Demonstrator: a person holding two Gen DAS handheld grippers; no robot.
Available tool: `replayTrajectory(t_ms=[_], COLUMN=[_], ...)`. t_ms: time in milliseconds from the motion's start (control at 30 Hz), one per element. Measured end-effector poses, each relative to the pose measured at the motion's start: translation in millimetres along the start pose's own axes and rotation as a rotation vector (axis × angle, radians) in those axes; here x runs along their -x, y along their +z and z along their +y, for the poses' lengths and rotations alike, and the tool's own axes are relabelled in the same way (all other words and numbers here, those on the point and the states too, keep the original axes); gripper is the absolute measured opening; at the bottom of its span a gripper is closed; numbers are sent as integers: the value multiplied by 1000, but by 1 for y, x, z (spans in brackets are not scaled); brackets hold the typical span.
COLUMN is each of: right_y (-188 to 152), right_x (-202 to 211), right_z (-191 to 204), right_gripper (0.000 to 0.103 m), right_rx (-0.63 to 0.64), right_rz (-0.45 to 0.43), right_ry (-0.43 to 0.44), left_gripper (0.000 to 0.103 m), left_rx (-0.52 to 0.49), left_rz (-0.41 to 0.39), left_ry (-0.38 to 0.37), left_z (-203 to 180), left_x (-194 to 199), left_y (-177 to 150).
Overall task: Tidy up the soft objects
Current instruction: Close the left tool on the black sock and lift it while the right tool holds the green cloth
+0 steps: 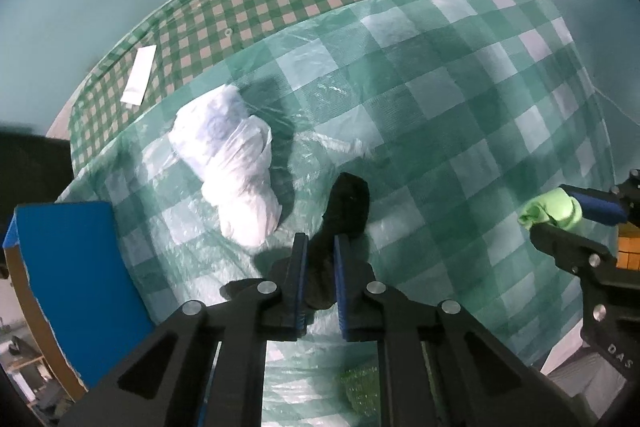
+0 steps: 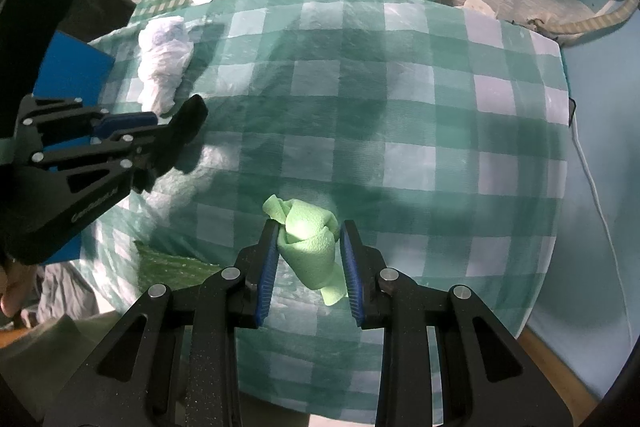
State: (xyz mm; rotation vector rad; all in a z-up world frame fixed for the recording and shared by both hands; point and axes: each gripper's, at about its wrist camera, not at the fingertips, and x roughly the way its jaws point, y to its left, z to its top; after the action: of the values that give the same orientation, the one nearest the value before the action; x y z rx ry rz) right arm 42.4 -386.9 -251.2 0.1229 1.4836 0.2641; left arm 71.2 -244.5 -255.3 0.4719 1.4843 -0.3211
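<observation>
The desk (image 2: 400, 99), under a green-and-white checked plastic cover, is mostly bare across its middle and far right, so there is wide room to carry things there; its right edge falls off toward a white cable (image 2: 592, 195), its near edge drops away just below the right gripper, and a blue board (image 1: 76, 267) stands against its left edge; behind it lies a bed or pad in smaller green check (image 1: 248, 11). Nothing looks sorted yet, as I judge it; the white plastic-wrapped bundle (image 1: 236, 167) lies untouched near the left edge, and both smaller pieces are only now in hand, with no clear bin or pile visible to receive them. The left gripper (image 1: 320, 247) points down with its fingers clamped tight on a black sock-like cloth (image 1: 344, 215) whose free end rests on the cover just beside the bundle; the right gripper (image 2: 308, 247) has its fingers narrowed around a rolled light-green cloth (image 2: 310, 247), held above the near middle of the desk.
</observation>
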Motion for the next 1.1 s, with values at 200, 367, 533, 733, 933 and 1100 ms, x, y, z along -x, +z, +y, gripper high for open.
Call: replayTrajectory(t_ms=[200, 367, 533, 733, 933, 1100], right_y=[0, 0, 0, 1, 2, 2], right_x=[6, 12, 21, 34, 44, 49], right_z=[7, 13, 19, 30, 41, 49], right_gripper=[29, 29, 29, 29, 29, 29], right_rx=[6, 8, 12, 18, 26, 24], right_rz=[-11, -21, -30, -44, -53, -59], right_ry=[1, 1, -5, -14, -16, -16], left_gripper=[11, 11, 11, 11, 11, 11], left_rx=[15, 29, 55, 84, 94, 101], left_rz=[-14, -26, -34, -35, -34, -19], left_ry=[-18, -23, -33, -44, -53, -84], left_z=[5, 13, 24, 40, 52, 58], left_x=[10, 17, 22, 26, 30, 27], left_y=[-12, -22, -32, -44, -59, -65])
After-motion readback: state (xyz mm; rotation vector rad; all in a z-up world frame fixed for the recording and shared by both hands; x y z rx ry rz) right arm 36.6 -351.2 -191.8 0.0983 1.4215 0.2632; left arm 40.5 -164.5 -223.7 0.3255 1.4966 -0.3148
